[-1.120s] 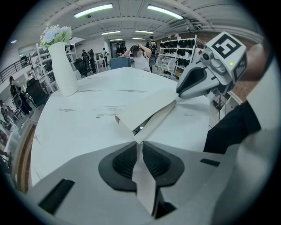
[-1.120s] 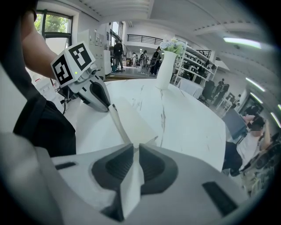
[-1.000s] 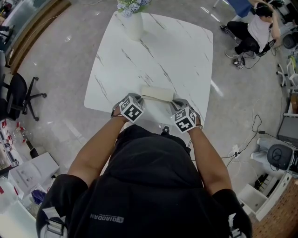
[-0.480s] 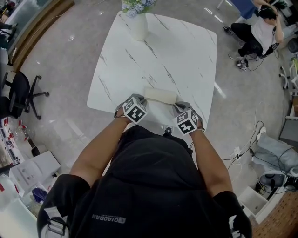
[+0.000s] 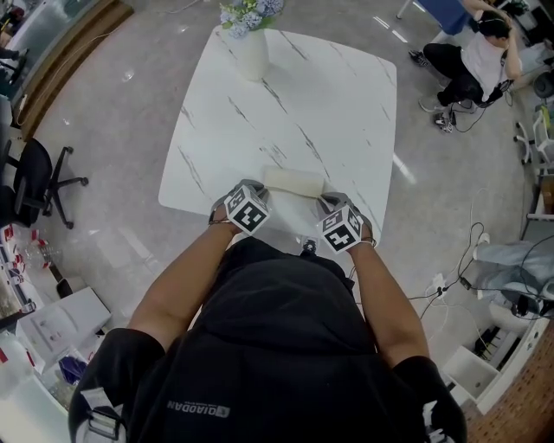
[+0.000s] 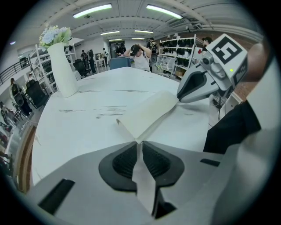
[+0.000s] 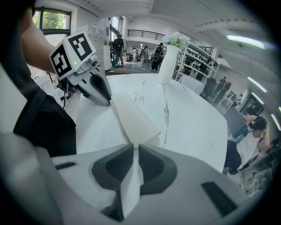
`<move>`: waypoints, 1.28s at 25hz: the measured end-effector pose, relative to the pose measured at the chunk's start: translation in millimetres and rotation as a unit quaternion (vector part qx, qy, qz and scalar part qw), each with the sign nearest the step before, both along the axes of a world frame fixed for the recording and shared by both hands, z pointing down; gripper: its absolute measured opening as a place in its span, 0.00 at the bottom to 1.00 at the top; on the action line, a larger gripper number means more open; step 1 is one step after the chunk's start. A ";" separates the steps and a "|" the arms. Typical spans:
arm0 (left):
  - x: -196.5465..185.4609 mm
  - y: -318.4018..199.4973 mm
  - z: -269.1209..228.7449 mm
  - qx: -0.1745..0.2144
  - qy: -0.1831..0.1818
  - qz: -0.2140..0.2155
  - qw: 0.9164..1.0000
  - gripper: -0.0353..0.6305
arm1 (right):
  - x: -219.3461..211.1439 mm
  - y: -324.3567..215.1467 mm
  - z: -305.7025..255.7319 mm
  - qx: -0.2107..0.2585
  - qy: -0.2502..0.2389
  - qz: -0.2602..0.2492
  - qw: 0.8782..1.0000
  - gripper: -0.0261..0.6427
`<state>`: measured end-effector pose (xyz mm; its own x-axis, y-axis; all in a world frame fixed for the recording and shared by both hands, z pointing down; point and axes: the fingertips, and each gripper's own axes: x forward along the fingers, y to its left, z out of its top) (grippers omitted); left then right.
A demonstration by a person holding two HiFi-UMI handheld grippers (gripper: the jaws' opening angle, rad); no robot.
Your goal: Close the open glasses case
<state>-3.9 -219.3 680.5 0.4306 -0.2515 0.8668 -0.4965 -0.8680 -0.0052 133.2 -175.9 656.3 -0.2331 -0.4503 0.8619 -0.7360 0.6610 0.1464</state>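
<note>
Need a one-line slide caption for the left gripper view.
Left gripper clamps one end of the cream glasses case; right gripper holds the other.

It was probably an open-plan lab or office: swivel chair (image 5: pixel 39 180), stocked shelves (image 6: pixel 181 47), ceiling strip lights (image 6: pixel 93 10).

The glasses case (image 5: pixel 293 182) has edged slightly toward the person (image 5: pixel 286 346).

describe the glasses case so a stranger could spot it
Start at the white marble table; at its near edge is the glasses case, a flat cream piece. It is pinched at each end by the left gripper and right gripper, far from the tall white vase at the opposite edge.
</note>
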 end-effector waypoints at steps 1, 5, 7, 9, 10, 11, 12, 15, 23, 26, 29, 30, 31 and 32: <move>-0.5 0.8 0.2 0.001 -0.005 0.003 1.000 0.12 | 0.2 0.7 -0.5 -0.001 0.002 -0.002 1.000 0.10; -3.8 11.2 -5.6 -0.002 -0.014 0.017 1.000 0.12 | 2.7 8.1 -10.5 -0.001 0.003 -0.003 1.000 0.10; -7.8 13.9 -12.3 0.000 -0.010 0.022 1.000 0.12 | 3.6 8.7 -18.7 0.002 -0.003 0.002 1.000 0.10; -9.9 14.1 -24.4 0.005 0.006 0.020 1.000 0.11 | 4.9 6.0 -31.1 0.011 -0.019 0.017 1.000 0.10; -10.4 12.8 -33.1 0.008 0.019 0.015 1.000 0.11 | 4.9 3.6 -39.1 0.017 -0.032 0.028 0.999 0.10; -10.9 11.0 -42.8 0.011 0.034 0.008 0.999 0.10 | 4.6 1.3 -47.4 0.024 -0.046 0.041 0.998 0.10; -11.1 9.1 -52.7 0.014 0.050 -0.001 0.999 0.10 | 4.2 -0.6 -55.4 0.031 -0.061 0.052 0.996 0.10; -9.4 3.9 -82.6 0.023 0.096 -0.023 0.995 0.09 | 4.5 -3.9 -79.1 0.055 -0.098 0.078 0.991 0.10; -10.7 -12.2 -161.7 0.071 0.175 -0.047 0.981 0.06 | -1.8 -13.9 -149.7 0.121 -0.187 0.119 0.968 0.06; -10.2 -17.0 -189.3 0.082 0.207 -0.056 0.973 0.06 | -2.3 -17.1 -173.7 0.139 -0.231 0.146 0.952 0.04; -7.2 -19.5 -216.1 0.089 0.240 -0.060 0.965 0.06 | -4.0 -18.8 -194.9 0.162 -0.259 0.153 0.940 0.04; -5.6 -20.4 -224.6 0.093 0.250 -0.062 0.962 0.06 | -3.8 -19.6 -202.3 0.170 -0.267 0.153 0.936 0.04; -4.2 -21.5 -232.5 0.096 0.259 -0.063 0.959 0.06 | -3.5 -20.6 -209.7 0.177 -0.277 0.153 0.932 0.04; -3.1 -22.6 -239.4 0.100 0.266 -0.063 0.957 0.06 | -3.4 -21.7 -216.5 0.182 -0.286 0.155 0.928 0.04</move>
<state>-7.0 -241.9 441.1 0.7530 -0.4690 0.4616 -0.5759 -0.8091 0.1174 129.8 -197.6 439.8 -0.4161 -0.8095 0.4141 -0.9086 0.3876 -0.1555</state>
